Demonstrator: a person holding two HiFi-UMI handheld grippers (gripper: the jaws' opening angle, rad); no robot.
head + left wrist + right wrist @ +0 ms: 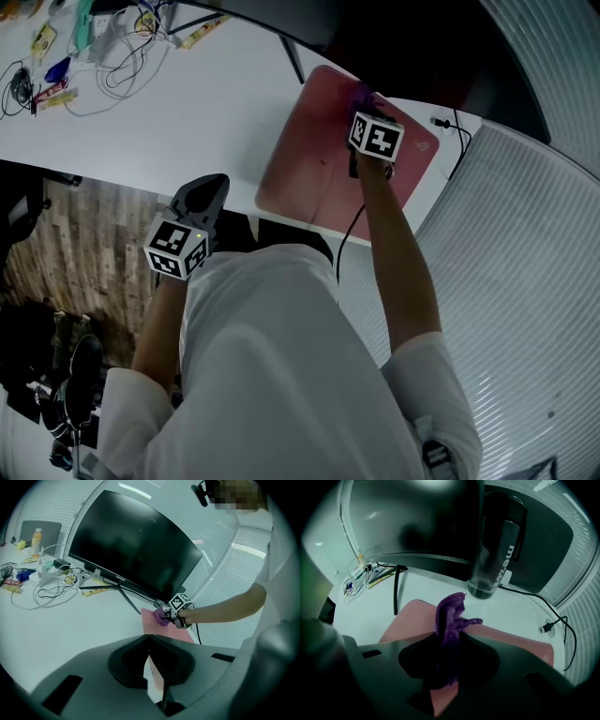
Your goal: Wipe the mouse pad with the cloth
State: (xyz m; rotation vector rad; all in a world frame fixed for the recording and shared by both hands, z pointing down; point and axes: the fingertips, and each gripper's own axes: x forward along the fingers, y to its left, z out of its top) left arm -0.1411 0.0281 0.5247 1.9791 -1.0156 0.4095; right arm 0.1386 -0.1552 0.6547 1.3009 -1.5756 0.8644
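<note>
The pink mouse pad point(305, 164) lies on the white desk point(187, 112) near its right front corner, below the monitor. My right gripper point(362, 101) is over the pad's far part, shut on a bunched purple cloth point(450, 613) that sticks out past the jaws onto the pad point(405, 620). My left gripper point(212, 184) hangs at the desk's front edge, left of the pad, its jaws closed together and empty. From the left gripper point(149, 640) I see the pad point(151, 620), the cloth point(161, 616) and the right gripper point(165, 613) beyond.
A dark bottle point(496, 545) stands just behind the pad, under the black monitor point(136, 545). The monitor's stand leg point(396, 588) runs along the pad's left side. A black cable point(557, 620) lies at right. Wires and small items point(103, 47) clutter the desk's far left.
</note>
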